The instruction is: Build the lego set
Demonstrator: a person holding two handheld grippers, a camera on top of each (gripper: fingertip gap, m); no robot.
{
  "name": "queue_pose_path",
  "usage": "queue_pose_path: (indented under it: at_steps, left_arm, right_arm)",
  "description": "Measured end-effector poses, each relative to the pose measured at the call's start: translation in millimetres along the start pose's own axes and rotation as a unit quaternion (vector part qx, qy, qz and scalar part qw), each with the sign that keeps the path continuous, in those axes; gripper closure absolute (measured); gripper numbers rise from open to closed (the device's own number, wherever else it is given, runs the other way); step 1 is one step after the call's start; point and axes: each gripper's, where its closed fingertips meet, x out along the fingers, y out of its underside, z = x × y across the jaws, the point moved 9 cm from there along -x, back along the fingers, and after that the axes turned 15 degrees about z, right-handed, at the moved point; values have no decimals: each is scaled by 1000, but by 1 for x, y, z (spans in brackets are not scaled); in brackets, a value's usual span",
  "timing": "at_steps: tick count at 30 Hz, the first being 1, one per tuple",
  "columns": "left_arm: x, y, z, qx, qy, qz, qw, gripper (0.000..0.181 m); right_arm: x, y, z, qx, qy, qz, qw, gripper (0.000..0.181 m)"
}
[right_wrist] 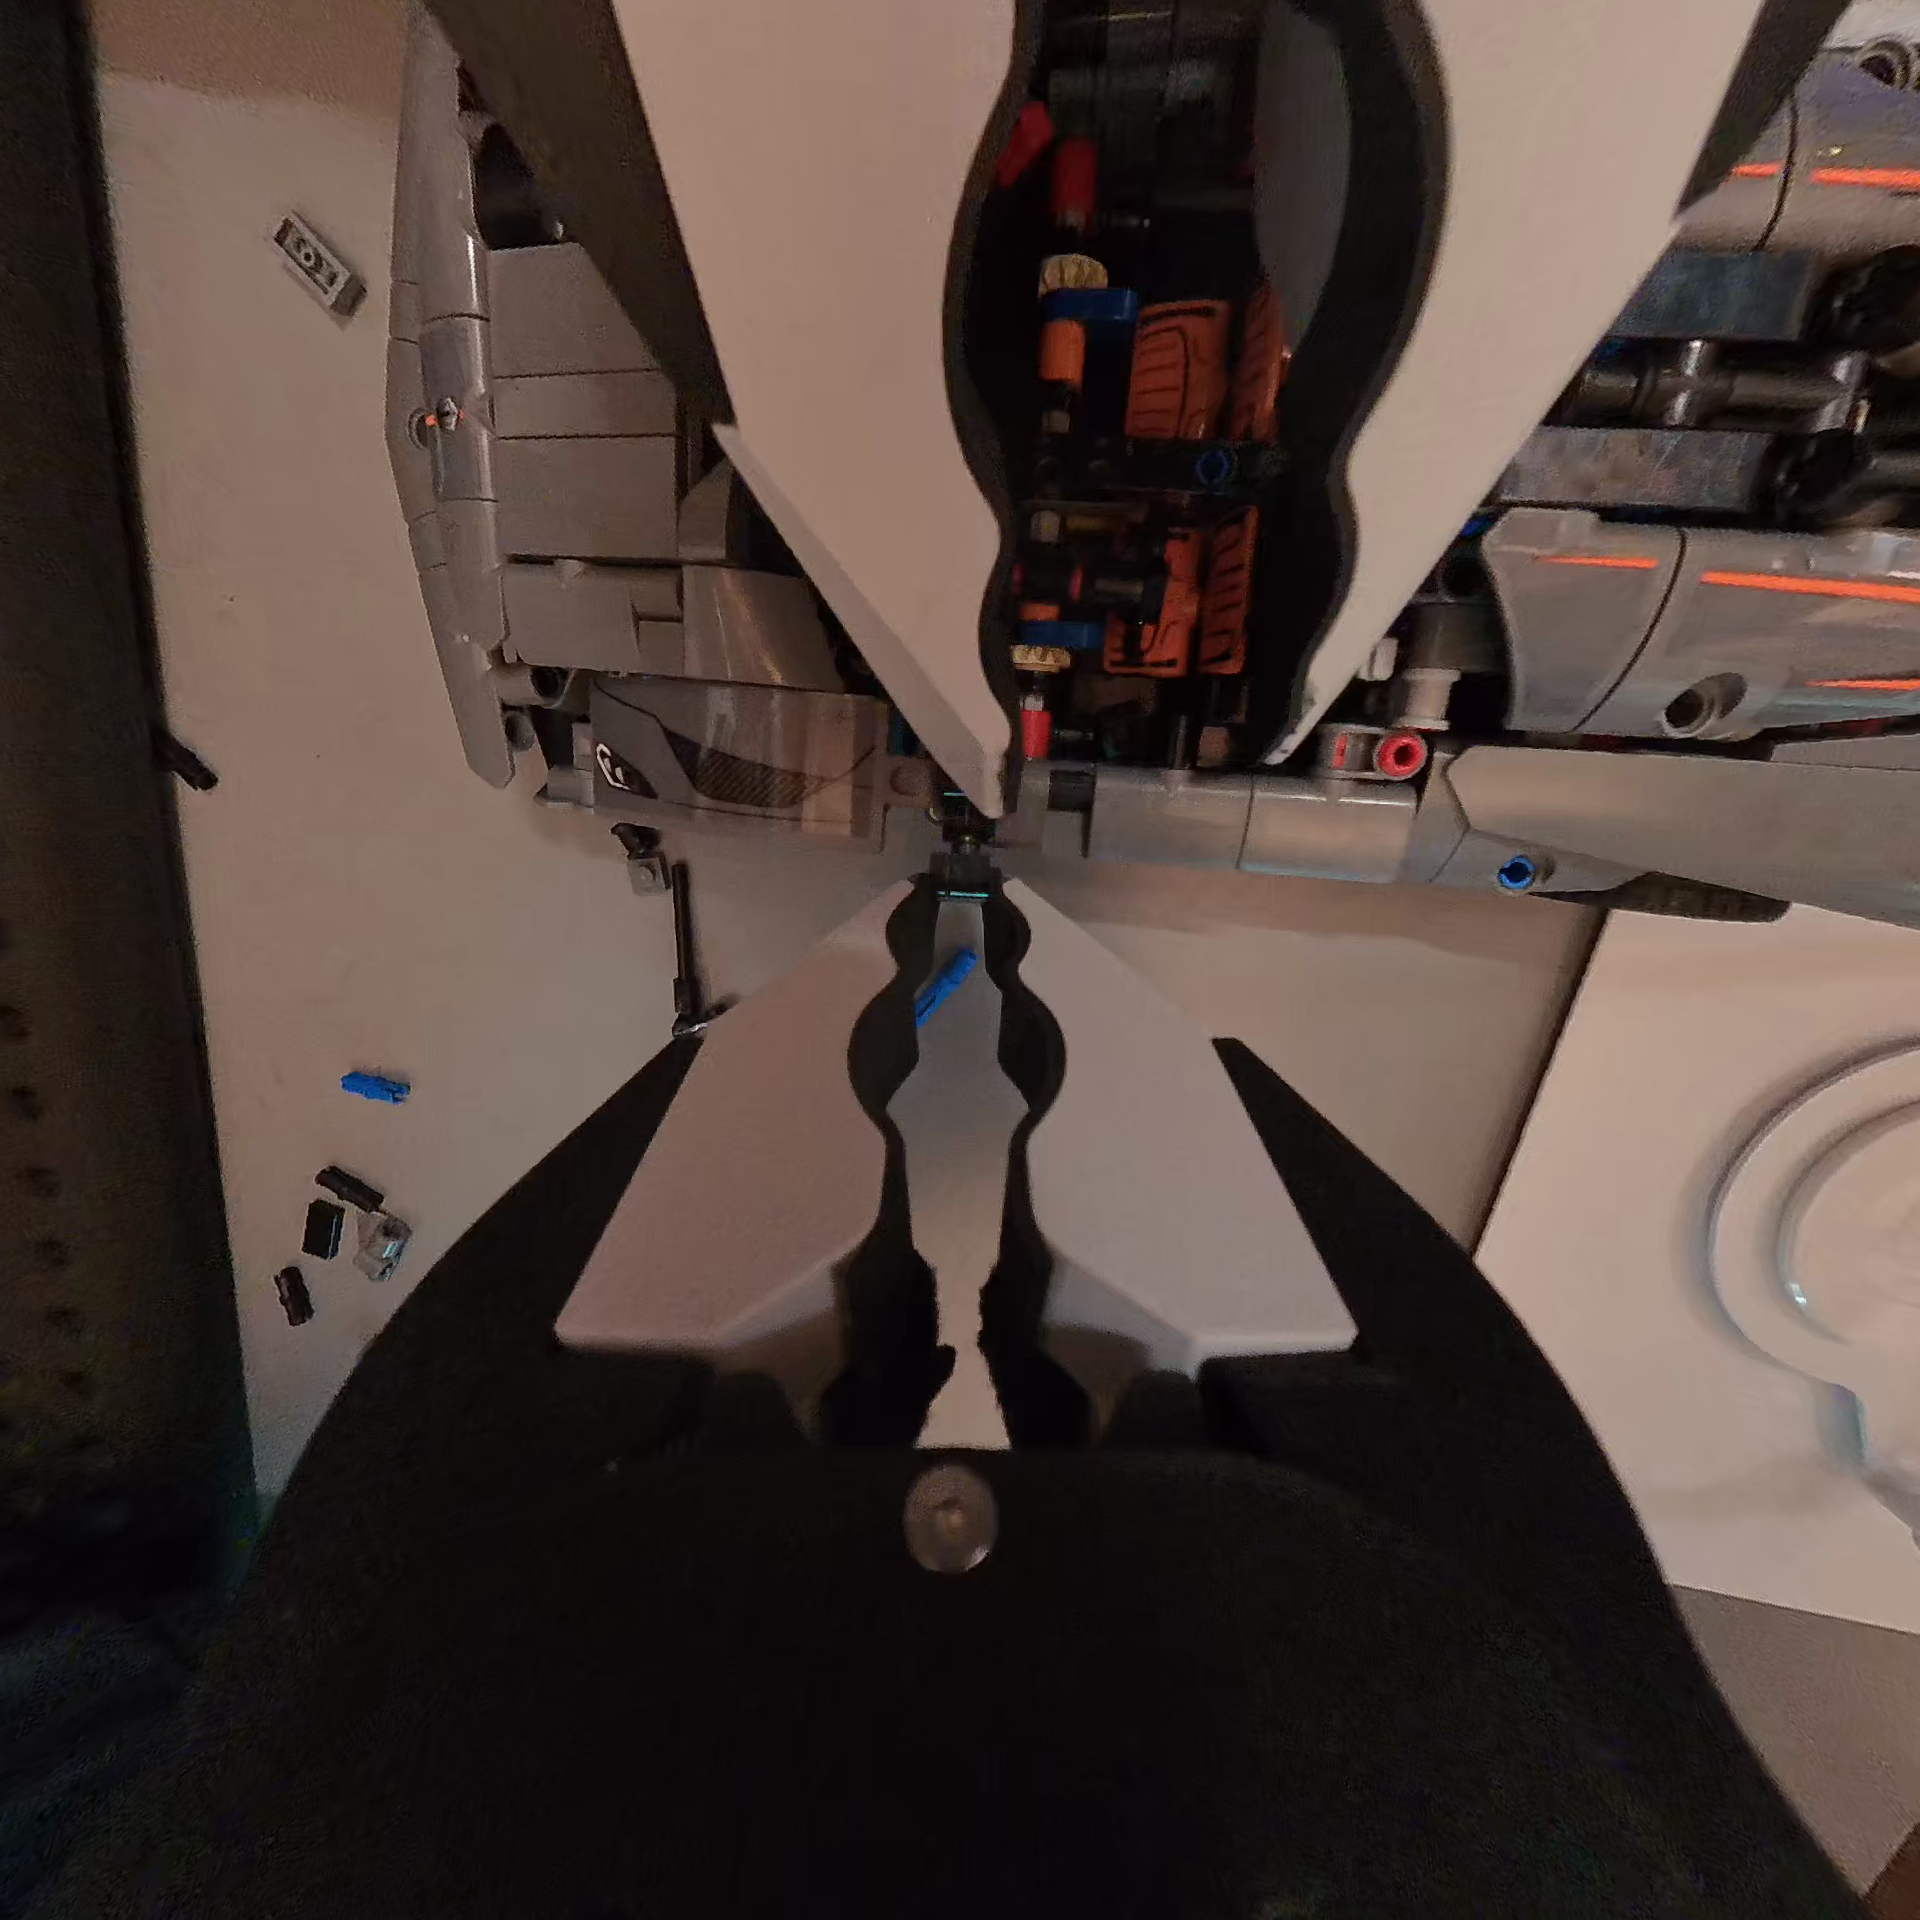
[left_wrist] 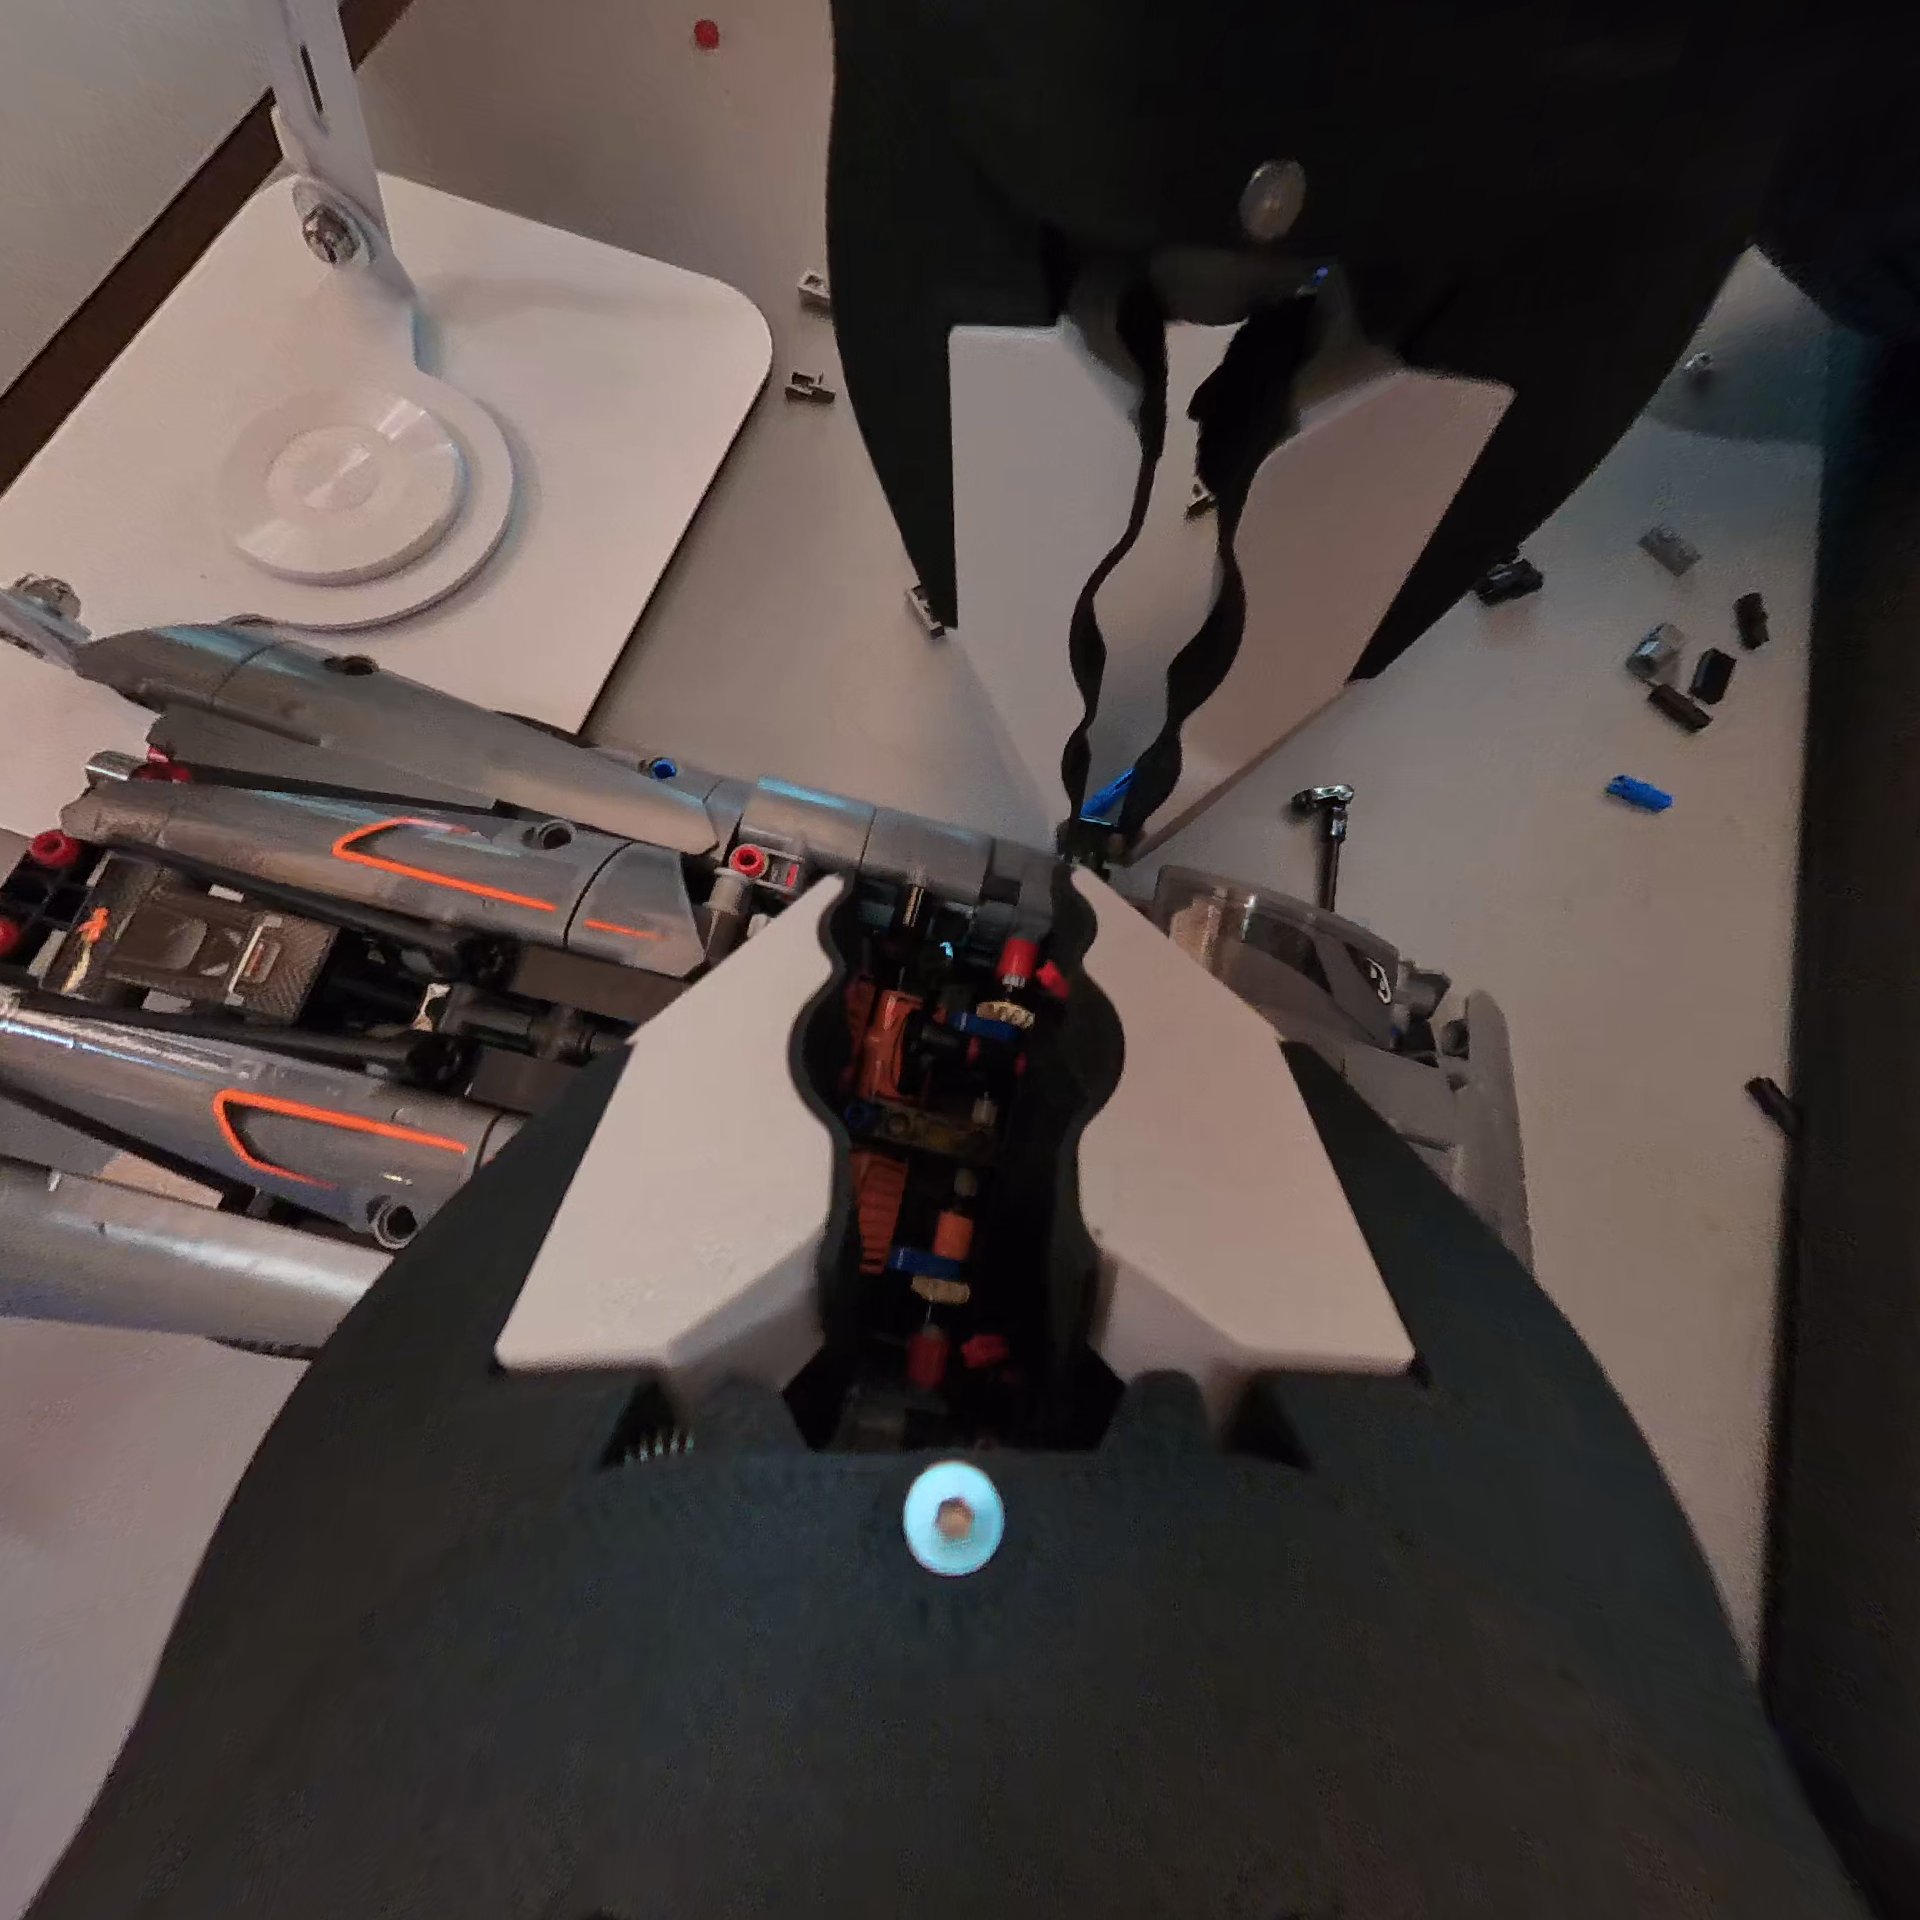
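The right hand-held gripper (right_wrist: 961, 894) pinches a small black piece (right_wrist: 961, 871) at its tips, pressed against the grey lego model's (right_wrist: 1195, 821) edge. Beyond, the left hand-held gripper (left_wrist: 956, 883) stands spread over the model's middle, tips resting on it. Loose parts (right_wrist: 343, 1236) lie on the desk (right_wrist: 312, 623). An off-axis push could likely pop the piece free or shift the model.
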Motion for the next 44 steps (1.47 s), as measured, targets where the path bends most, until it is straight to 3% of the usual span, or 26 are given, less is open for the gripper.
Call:
queue_pose_path:
  at_steps: [21, 27, 44]
  left_arm:
    - [2, 2, 1, -6, 9, -4, 1000, 152]
    - [4, 3, 1, -1, -8, 3, 1000, 166]
    - [1, 3, -1, 5, -14, 15, 1000, 158]
  right_arm:
    - [-2, 1, 0, 0, -2, -6, 1000, 175]
    - [-3, 2, -1, 1, -3, -7, 1000, 175]
    - [-2, 3, -2, 3, -5, -4, 1000, 175]
